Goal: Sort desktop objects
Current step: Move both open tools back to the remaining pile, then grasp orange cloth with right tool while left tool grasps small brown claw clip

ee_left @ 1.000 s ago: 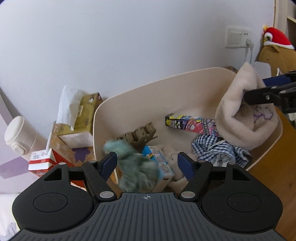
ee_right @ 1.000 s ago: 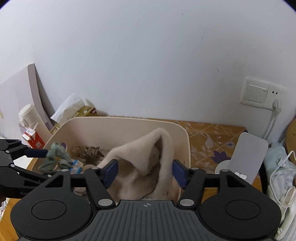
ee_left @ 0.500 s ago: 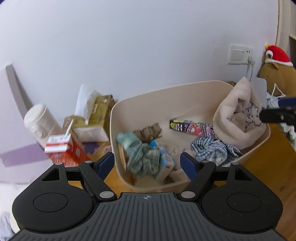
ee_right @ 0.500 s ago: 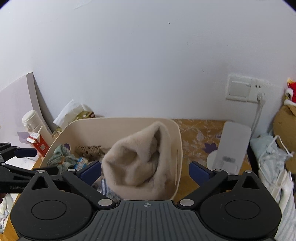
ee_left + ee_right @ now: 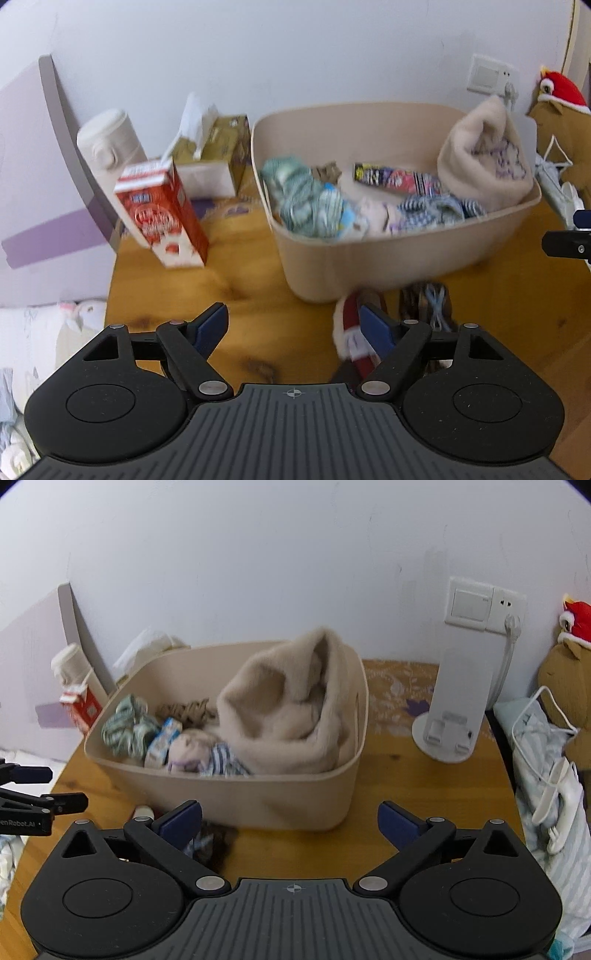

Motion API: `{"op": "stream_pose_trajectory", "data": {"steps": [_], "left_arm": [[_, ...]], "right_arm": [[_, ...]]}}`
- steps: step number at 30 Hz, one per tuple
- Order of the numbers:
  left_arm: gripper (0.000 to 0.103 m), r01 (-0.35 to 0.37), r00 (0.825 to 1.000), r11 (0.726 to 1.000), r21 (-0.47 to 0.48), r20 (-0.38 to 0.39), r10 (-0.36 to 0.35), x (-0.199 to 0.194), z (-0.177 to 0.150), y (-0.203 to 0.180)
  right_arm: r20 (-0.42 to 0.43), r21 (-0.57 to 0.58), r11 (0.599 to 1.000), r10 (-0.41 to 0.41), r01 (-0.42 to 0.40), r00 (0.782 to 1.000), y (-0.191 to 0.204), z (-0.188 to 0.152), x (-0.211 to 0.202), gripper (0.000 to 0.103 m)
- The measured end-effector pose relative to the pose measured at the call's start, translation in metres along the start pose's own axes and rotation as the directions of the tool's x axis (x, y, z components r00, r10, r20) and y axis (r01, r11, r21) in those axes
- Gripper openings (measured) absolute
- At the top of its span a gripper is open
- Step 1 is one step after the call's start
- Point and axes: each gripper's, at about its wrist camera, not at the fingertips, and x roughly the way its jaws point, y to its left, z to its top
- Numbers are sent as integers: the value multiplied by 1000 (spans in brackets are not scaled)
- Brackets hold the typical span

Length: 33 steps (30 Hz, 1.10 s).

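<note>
Both grippers have been drawn back from the bin (image 5: 258, 797), the hat (image 5: 291, 716) and green cloth (image 5: 127, 727) left inside; that drop-off seems done. The left gripper (image 5: 291, 328) and right gripper (image 5: 290, 823) are spread wide, nothing held. A red item (image 5: 351, 332) and dark item (image 5: 214, 843) lie before the bin, unsorted.

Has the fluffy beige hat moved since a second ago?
Yes. The beige hat dropped out of the right tongs and now slumps against the bin's right wall.
</note>
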Motion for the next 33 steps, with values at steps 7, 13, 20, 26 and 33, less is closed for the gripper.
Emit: {"op": "stream_pose_trajectory", "data": {"steps": [7, 13, 20, 26, 33], "left_arm": [[80, 51, 997, 996, 67, -67, -47, 3, -23, -9], [80, 58, 993, 991, 121, -111, -45, 8, -40, -22], [80, 47, 982, 991, 123, -186, -24, 21, -56, -27], [80, 56, 971, 993, 100, -237, -31, 31, -65, -19], [80, 86, 959, 992, 89, -279, -58, 42, -70, -15]], "right_arm": [[-66, -45, 999, 26, -29, 997, 11, -22, 4, 103], [-156, -92, 994, 45, -59, 987, 20, -45, 15, 103], [-248, -195, 978, 23, -73, 968, 35, -73, 32, 103], [-282, -232, 968, 28, -97, 959, 42, -84, 41, 103], [-274, -260, 957, 54, -128, 960, 49, -84, 48, 103]]}}
